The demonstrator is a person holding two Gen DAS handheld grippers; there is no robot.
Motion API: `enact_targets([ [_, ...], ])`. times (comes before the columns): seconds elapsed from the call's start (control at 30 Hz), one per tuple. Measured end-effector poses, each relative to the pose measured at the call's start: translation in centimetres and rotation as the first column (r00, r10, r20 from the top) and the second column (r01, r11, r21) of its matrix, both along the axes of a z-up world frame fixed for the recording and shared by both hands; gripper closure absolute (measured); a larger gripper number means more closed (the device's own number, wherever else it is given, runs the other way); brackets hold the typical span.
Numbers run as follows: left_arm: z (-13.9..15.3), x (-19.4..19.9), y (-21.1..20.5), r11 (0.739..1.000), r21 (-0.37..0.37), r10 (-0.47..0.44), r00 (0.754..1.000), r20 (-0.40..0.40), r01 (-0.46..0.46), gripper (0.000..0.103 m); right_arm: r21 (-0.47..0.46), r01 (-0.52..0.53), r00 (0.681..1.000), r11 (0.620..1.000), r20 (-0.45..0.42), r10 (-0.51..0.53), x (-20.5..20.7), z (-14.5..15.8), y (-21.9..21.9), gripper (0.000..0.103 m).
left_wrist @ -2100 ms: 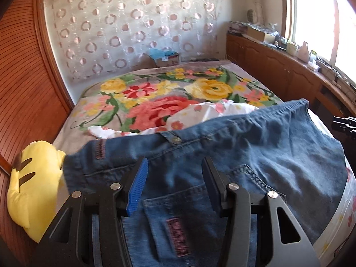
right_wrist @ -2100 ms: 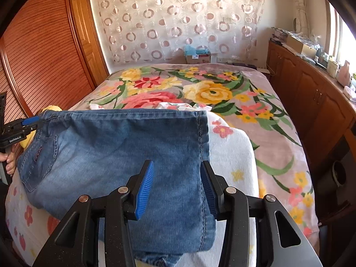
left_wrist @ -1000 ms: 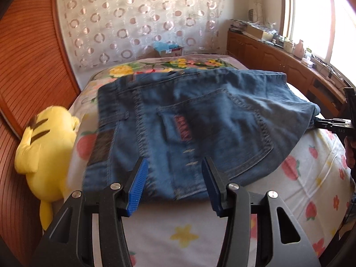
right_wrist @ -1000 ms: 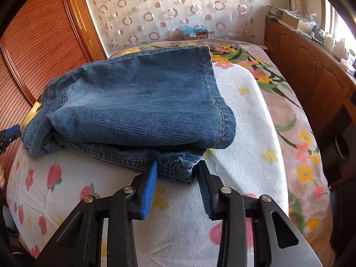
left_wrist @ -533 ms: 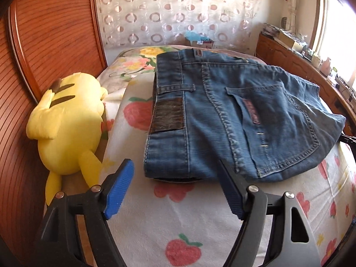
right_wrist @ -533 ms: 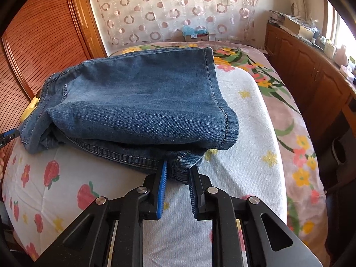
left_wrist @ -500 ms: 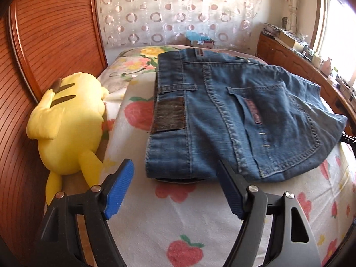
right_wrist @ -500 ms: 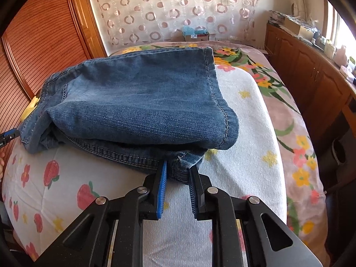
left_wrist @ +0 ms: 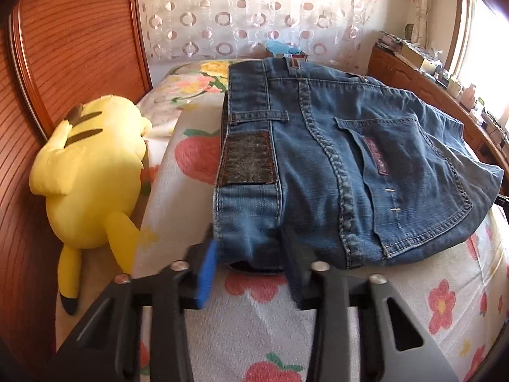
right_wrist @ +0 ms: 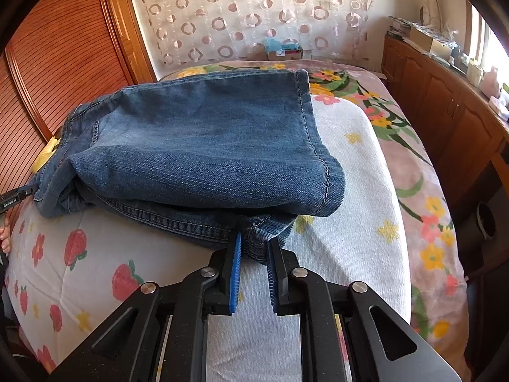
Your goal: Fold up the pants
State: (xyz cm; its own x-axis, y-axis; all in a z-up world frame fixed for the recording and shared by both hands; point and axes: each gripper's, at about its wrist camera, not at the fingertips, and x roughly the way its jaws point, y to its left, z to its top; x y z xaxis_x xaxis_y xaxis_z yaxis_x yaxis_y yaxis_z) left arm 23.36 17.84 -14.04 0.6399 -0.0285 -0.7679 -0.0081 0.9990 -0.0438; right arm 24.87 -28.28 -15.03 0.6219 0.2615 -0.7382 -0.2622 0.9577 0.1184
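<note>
Blue jeans (right_wrist: 197,146) lie folded on the strawberry blanket (right_wrist: 350,191), long way running side to side. Right gripper (right_wrist: 253,254) pinches their near corner. Left gripper (left_wrist: 249,251) has just been closing around the waist corner.

Just ahead of the left black tool with blue pads (left_wrist: 251,267) lie the folded blue denim pants (left_wrist: 334,159), mid-blue and faded paler in places, with lighter stitching, a dark brown mottled patch (left_wrist: 246,159) at the waistband and a small purple label (left_wrist: 377,156) on the back pocket. Under them a white blanket (left_wrist: 350,318) is printed with red strawberries, pink flowers and yellow stars. To that tool's left lies a bright yellow plush toy (left_wrist: 89,172) with dark brown stripes. Beyond the right black tool with blue pads (right_wrist: 253,254), the pinkish bedspread (right_wrist: 407,146) carries yellow and pink flowers with green leaves. Farther off hangs a white sheer curtain (right_wrist: 254,16) patterned with pinkish rings.
</note>
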Motion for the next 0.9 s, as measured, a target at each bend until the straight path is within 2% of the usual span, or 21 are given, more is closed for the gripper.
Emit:
enact_targets([
  [0.07, 0.5, -0.3, -0.4, 1.0, 0.016, 0.001, 1.0, 0.02, -0.001, 0.082, 0.006, 0.0, 1.0, 1.0, 0.022, 0.0, -0.2, 0.4, -0.1, 0.09],
  [0.17, 1.7, -0.7, -0.8, 0.999, 0.04, 0.016, 0.998, 0.057, -0.018, 0.087, 0.028, 0.012, 0.998, 1.0, 0.069, -0.014, -1.0, 1.6, -0.5, 0.091],
  [0.4, 5.4, -2.1, -1.2, 0.998, 0.06, 0.027, 0.989, 0.148, -0.036, 0.089, 0.034, 0.034, 0.986, 0.999, 0.162, -0.039, -3.4, 4.8, -1.9, 0.092],
  [0.67, 8.8, -5.0, -1.3, 0.996, 0.075, 0.026, 0.973, 0.23, -0.044, 0.091, 0.034, 0.042, 0.963, 0.999, 0.265, -0.049, -8.1, 7.7, -3.2, 0.092],
  [0.9, 10.2, -9.8, -0.9, 0.998, 0.047, 0.022, 0.963, 0.268, -0.036, 0.091, 0.05, 0.049, 0.948, 0.998, 0.313, -0.063, -13.7, 8.1, -4.4, 0.092],
])
